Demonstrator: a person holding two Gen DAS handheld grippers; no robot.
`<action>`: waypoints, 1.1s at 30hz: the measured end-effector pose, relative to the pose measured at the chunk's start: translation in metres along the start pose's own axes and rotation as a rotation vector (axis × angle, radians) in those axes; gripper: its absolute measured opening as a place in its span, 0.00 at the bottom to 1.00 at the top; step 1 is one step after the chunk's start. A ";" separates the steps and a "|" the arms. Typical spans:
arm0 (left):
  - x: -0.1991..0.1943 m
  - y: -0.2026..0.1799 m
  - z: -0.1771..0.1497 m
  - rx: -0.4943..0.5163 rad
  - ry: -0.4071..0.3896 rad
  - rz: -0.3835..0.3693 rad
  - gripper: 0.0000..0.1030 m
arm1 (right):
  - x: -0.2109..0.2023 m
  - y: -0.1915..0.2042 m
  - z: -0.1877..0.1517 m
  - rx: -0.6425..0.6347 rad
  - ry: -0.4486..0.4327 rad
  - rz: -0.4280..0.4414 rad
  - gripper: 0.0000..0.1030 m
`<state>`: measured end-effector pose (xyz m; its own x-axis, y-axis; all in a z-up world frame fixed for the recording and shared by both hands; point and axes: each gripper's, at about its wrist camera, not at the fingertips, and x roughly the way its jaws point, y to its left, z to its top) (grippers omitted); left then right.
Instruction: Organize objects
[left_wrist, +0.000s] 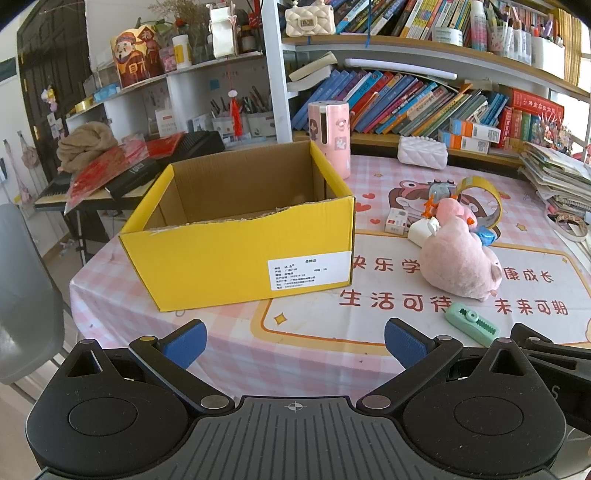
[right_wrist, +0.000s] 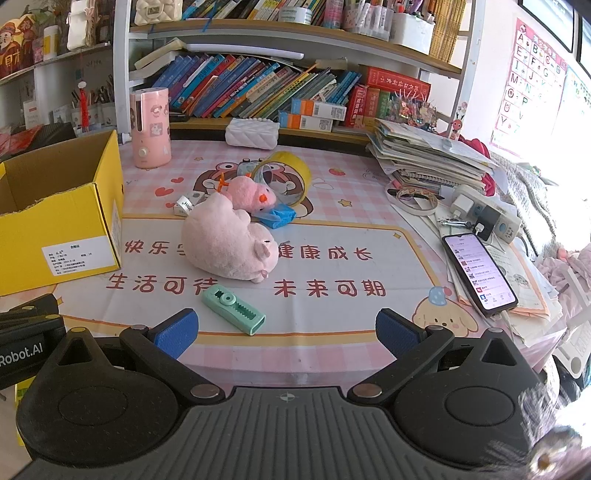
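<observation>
Several loose things are lying in a cluster to the right of the yellow box (left_wrist: 236, 240), which is standing open-topped on the surface (right_wrist: 332, 317). Nearest that box the big pink plush pig (right_wrist: 229, 247) is resting on its side; it looks soft and light, so pinching a bulge of its body should be giving a safe hold. Just in front of the pig the mint green cutter (right_wrist: 233, 308) is lying flat, stiff and probably slick, best taken across its narrow sides. Behind the pig a smaller pink plush (right_wrist: 253, 194), a blue packet (right_wrist: 279, 216), a small white block (right_wrist: 184, 204) and a yellow tape roll (right_wrist: 291, 173) are crowding together. Both the left tool (left_wrist: 295, 345) and the right tool (right_wrist: 286, 336) are hovering wide apart at the near edge, gripping nothing.
</observation>
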<state>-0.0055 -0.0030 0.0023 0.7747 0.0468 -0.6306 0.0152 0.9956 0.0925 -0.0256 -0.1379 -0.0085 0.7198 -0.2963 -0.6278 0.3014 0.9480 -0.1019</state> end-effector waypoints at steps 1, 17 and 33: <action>0.000 0.000 0.000 0.000 0.000 0.000 1.00 | 0.000 0.000 0.000 0.000 0.000 0.000 1.00; 0.008 -0.001 -0.003 0.000 0.008 -0.009 1.00 | 0.000 0.000 0.002 0.001 0.001 -0.003 1.00; 0.018 -0.003 0.008 0.006 0.042 -0.047 1.00 | 0.008 -0.006 0.004 0.005 0.029 -0.021 1.00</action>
<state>0.0133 -0.0061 -0.0031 0.7460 0.0035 -0.6659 0.0551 0.9962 0.0669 -0.0192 -0.1465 -0.0100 0.6950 -0.3125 -0.6476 0.3193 0.9411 -0.1114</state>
